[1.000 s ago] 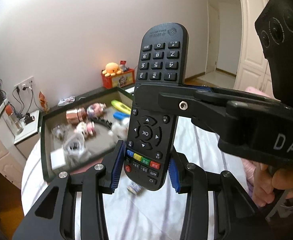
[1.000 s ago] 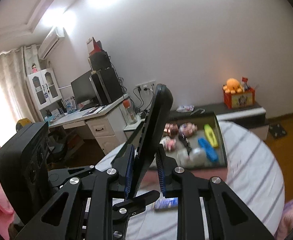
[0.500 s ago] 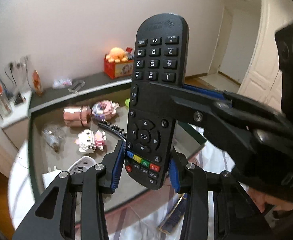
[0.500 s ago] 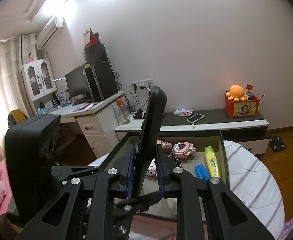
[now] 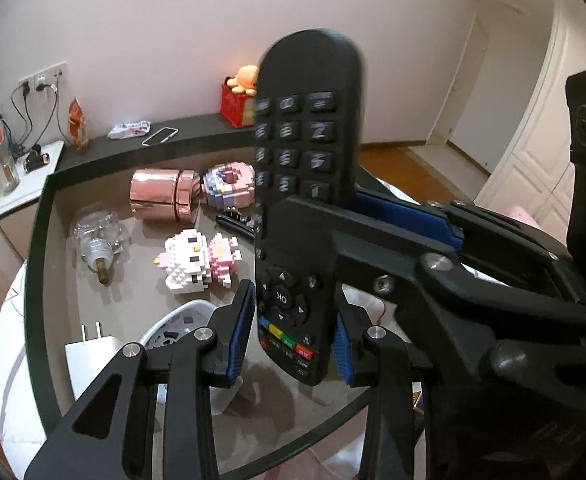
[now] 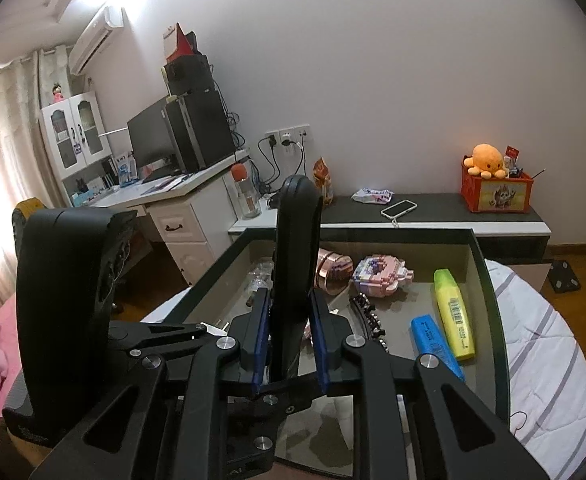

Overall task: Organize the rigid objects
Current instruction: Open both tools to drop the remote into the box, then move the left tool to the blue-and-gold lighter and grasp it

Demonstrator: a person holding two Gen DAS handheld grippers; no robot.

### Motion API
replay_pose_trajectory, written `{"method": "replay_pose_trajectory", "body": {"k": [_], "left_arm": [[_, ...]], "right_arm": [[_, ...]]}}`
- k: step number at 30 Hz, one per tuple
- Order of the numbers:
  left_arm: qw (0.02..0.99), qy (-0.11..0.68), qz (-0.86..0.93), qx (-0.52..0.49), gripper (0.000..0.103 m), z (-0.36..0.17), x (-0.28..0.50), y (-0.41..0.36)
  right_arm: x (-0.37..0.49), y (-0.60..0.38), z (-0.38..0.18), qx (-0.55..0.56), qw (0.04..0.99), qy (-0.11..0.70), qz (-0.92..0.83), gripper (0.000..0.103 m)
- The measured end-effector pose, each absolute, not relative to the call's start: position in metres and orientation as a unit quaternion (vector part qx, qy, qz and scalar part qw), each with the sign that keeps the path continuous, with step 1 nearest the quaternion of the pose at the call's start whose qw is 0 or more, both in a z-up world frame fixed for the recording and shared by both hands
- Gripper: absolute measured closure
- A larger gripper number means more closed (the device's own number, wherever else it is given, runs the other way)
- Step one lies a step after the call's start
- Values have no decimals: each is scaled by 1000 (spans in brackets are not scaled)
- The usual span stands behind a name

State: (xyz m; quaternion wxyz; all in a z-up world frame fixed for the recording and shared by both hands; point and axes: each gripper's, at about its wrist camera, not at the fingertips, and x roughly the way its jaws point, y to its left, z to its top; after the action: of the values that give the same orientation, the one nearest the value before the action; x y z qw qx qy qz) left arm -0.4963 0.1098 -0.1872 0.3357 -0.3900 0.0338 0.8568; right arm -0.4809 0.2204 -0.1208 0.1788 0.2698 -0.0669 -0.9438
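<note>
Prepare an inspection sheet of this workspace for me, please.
Surface: dark-rimmed tray on striped cloth.
Job's things: black remote, upright over the tray.
Clutter: block figures, rose-gold cylinder, yellow highlighter, blue highlighter inside the tray.
Grippers: right gripper shut on the remote; left gripper fingers flank its lower end, contact unclear.
Cables: cords plugged at wall sockets.
Surroundings: desk with computer, orange plush, phone on shelf.

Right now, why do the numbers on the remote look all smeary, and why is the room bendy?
In the left wrist view the remote shows motion blur on its top number keys, while the toys in the tray stay sharp. In the right wrist view the remote is edge-on and crisp. Both views are fisheye, so walls and tray edges curve, with dark corners.
</note>
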Motion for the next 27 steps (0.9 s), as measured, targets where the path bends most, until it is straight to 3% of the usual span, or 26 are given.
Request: {"method": "replay_pose_trajectory", "body": {"k": [8,11,14,16,21,27], "left_arm": [[327,33,861,-389,66,-185,-492,108],[315,25,866,-387,51,-181,-490,102],[314,21,870,-379,32,-176,-485,97],[301,26,877,-374,17,-171,-479,95],[293,4,877,-381,7,-165,-468,82],[266,7,889,-372,1,-153,-437,72]], "right_arm": [[-483,220,-123,285,171,-69,-941,82],[-479,220,-117,279,173,-75,-942,80],[-471,220,-109,273,167,-74,-945,54],[-465,219,-105,267,167,-71,-946,54],[-448,219,-93,262,168,-73,-948,53],[-419,226,-81,252,163,-80,-951,40]]}}
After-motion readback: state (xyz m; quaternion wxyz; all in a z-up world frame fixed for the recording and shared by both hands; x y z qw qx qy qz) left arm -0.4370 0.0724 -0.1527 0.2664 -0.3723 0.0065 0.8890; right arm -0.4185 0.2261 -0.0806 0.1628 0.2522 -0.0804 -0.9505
